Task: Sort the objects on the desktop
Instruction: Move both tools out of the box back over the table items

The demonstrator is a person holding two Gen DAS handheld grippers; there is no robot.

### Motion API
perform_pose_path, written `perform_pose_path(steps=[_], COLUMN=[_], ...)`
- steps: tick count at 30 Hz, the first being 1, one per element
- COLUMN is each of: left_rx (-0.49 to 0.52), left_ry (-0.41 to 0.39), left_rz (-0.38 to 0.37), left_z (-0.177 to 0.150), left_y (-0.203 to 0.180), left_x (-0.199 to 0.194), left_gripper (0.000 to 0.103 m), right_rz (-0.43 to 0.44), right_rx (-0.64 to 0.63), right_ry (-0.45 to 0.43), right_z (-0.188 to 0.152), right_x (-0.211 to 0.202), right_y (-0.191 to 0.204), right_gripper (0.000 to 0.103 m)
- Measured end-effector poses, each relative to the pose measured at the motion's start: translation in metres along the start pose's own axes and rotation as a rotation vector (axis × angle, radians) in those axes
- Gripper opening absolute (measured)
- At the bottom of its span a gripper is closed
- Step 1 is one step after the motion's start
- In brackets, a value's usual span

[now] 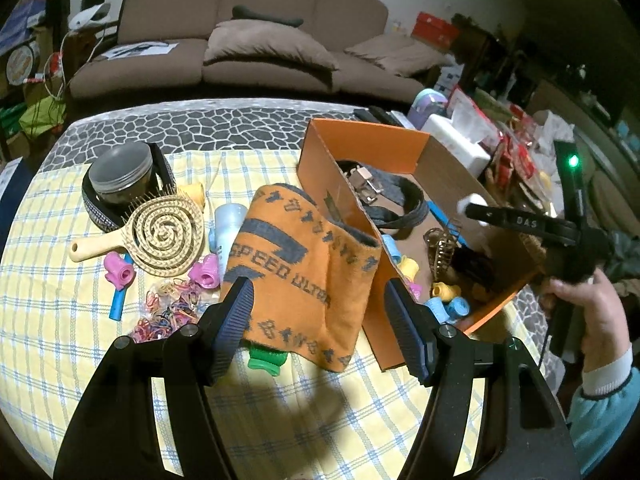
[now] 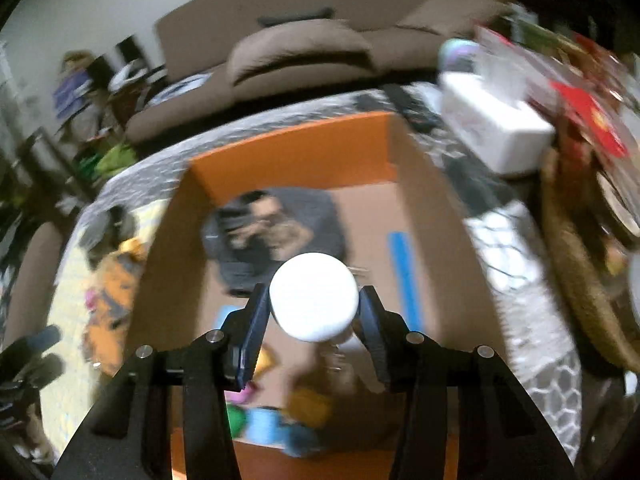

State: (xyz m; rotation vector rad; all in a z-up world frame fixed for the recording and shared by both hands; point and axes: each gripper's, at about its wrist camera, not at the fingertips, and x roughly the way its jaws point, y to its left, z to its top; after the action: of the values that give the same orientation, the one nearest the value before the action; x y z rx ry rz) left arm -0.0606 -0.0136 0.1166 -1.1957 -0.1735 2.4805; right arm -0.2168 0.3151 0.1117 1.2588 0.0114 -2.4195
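Observation:
My left gripper [image 1: 318,296] stands open low over the checked cloth, its fingers either side of an orange and grey printed cloth [image 1: 304,256] that leans on the orange box [image 1: 360,140]. A green roller [image 1: 266,360] pokes out under the cloth. In the right wrist view, which is blurred, my right gripper [image 2: 314,312] is shut on a white-capped bottle [image 2: 314,296] above the open orange box [image 2: 288,152]. The left wrist view shows that gripper [image 1: 474,210], held by a hand [image 1: 592,312], over the box's right side. A dark belt [image 1: 384,196], a gold clip [image 1: 440,248] and coloured rollers lie inside.
Left of the cloth lie a spiral wooden brush [image 1: 168,232], a metal-lidded jar [image 1: 122,172], a pale blue bottle [image 1: 228,224], pink rollers [image 1: 120,272], a blue stick [image 1: 118,300] and a heap of rubber bands [image 1: 172,308]. A white tissue box [image 1: 456,140] and clutter crowd the right edge.

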Motion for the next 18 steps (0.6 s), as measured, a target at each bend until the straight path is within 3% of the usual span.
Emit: perform_pose_path(steps=[5, 8, 11, 18], left_rx=[-0.003, -0.005, -0.009, -0.027], left_ry=[0.005, 0.007, 0.006, -0.002], left_rz=[0.012, 0.019, 0.023, 0.057], left_z=[0.000, -0.001, -0.001, -0.002], left_y=[0.001, 0.003, 0.005, 0.025], left_x=[0.002, 0.003, 0.002, -0.009], left_gripper=[0.065, 0.065, 0.070, 0.074], right_rz=[-0.089, -0.084, -0.090, -0.063], right_rx=[0.049, 0.061, 0.057, 0.016], right_ry=[0.021, 0.010, -0.018, -0.051], right_z=[-0.006, -0.005, -0.003, 0.002], right_x=[0.004, -0.001, -0.010, -0.021], right_y=[-0.030, -0.037, -0.034, -0.014], right_gripper=[0.048, 0.050, 0.061, 0.061])
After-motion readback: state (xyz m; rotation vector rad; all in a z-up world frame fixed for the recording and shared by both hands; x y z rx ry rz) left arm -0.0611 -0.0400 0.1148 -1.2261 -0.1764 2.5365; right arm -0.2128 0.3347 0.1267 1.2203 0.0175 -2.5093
